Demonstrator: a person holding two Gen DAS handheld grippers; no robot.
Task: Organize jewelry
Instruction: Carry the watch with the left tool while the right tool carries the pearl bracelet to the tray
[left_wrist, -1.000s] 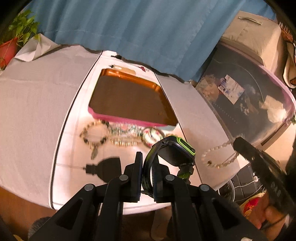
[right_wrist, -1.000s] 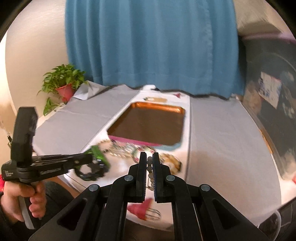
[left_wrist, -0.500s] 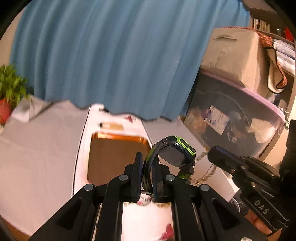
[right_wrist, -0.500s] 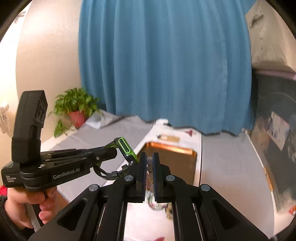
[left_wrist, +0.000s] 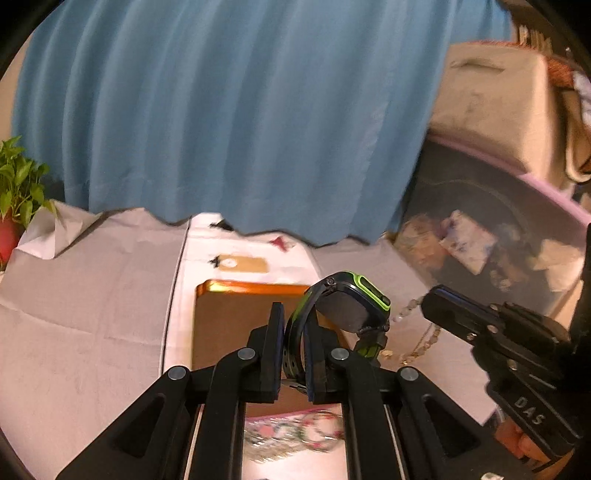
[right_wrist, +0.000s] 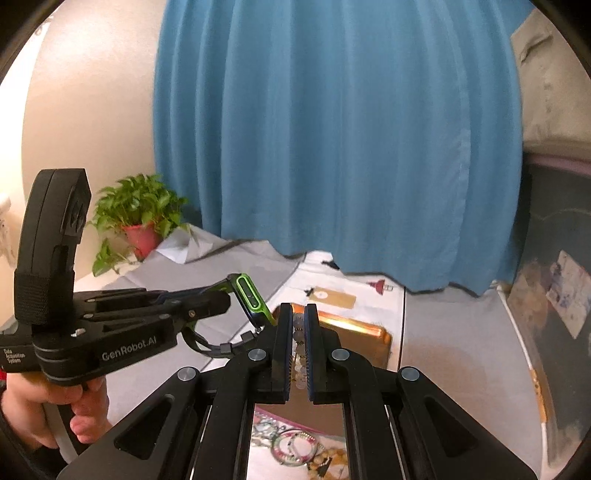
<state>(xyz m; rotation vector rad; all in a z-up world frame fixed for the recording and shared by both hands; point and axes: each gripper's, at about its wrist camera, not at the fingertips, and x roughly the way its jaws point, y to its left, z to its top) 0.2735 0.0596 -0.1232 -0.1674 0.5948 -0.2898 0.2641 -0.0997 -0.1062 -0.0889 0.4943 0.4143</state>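
Note:
My left gripper (left_wrist: 297, 325) is shut on the strap of a black watch with a lime-green edge (left_wrist: 351, 302), held up in the air above the copper-rimmed brown tray (left_wrist: 236, 314). In the right wrist view the same watch (right_wrist: 249, 295) sticks out of the left gripper (right_wrist: 225, 295) at the left. My right gripper (right_wrist: 298, 325) is shut on a pale beaded bracelet (right_wrist: 299, 347), which also hangs at the right in the left wrist view as a bead string (left_wrist: 417, 332). More bracelets (right_wrist: 295, 446) lie on the white cloth below the tray's near edge.
A blue curtain (left_wrist: 221, 110) hangs behind the cloth-covered table (left_wrist: 92, 295). A potted plant (right_wrist: 136, 218) stands at the far left corner. A tan tag (left_wrist: 242, 264) lies beyond the tray. A dark bin with a pink rim (left_wrist: 498, 221) stands at the right. A hand (right_wrist: 48, 406) grips the left handle.
Both grippers have risen from the table's near edge and moved forward over the tray, carrying the watch and the beaded bracelet. The loose bracelets have slid to the bottom of both views.

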